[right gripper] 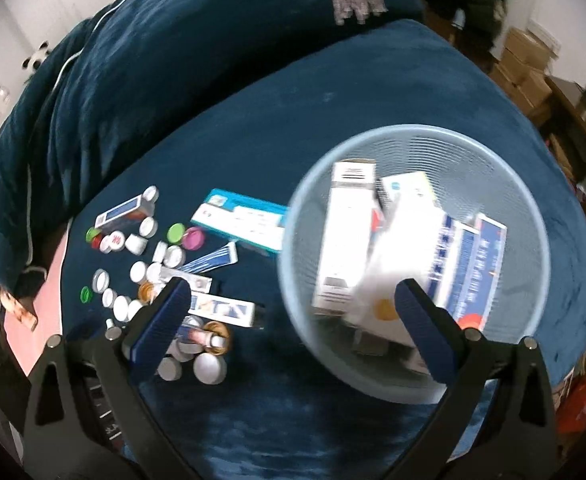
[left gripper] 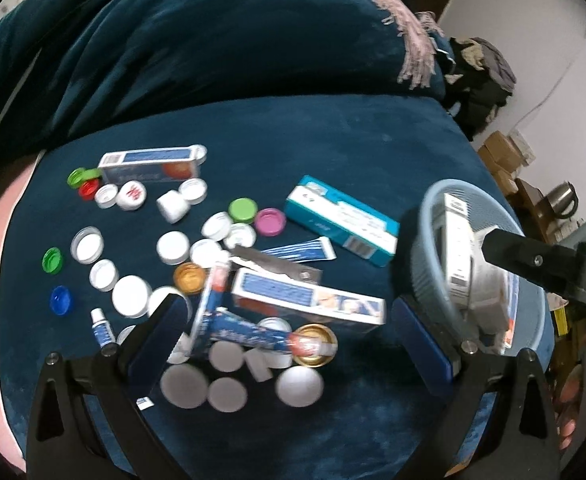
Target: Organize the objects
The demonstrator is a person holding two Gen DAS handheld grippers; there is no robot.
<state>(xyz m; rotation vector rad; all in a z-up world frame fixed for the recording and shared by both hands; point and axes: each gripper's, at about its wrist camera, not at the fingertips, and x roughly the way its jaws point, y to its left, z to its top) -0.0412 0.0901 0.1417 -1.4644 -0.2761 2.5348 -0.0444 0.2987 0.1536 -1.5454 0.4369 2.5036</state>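
Right wrist view: the right gripper (right gripper: 291, 304) hangs wide apart, empty, over the blue mesh basket (right gripper: 505, 152) stuffed with boxes. Left gripper (left gripper: 289, 316) gapes wide above scattered bottle caps (left gripper: 173, 246) and a blue-and-white box (left gripper: 307, 298) on the blue cushion (left gripper: 333, 128).

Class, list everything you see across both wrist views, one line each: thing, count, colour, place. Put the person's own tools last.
Basket: one, pale blue mesh, right side of the blue cushion.
Boxes in basket: several, mostly white and blue; exact count unclear.
Teal box: one, left of the basket.
Blue-and-white boxes: two on the cushion.
Tubes: at least three, blue-and-white.
Bottle caps: many, mostly white; some green, pink, blue, red, gold.
Left claw: open, over the caps.
Right claw: open, above the basket.
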